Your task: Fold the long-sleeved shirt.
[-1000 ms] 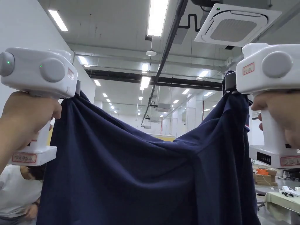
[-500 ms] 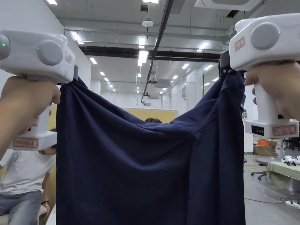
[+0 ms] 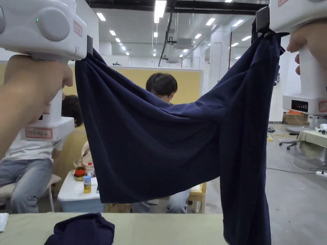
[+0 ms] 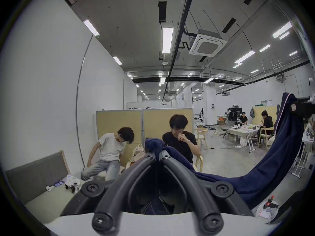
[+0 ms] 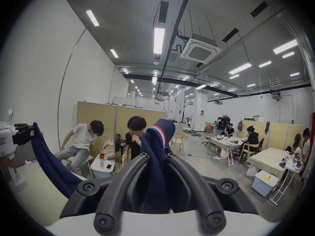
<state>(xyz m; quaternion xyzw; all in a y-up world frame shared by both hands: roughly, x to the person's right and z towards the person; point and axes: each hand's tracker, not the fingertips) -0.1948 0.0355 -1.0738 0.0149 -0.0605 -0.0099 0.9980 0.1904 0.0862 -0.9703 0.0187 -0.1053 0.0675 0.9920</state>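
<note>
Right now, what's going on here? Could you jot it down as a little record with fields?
garment: navy long-sleeved shirt, held up in the air, sagging in the middle
left gripper: jaws shut on one shirt corner
right gripper: jaws shut on a striped ribbed edge
below: green table with a sleeve end lying on it
background: seated people behind yellow partitions

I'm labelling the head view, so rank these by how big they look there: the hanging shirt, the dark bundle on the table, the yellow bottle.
1. Shirt, by far the largest.
2. Bundle, though it is nearer the camera and cut off at the frame's edge.
3. Bottle, smallest and farther off.
</note>
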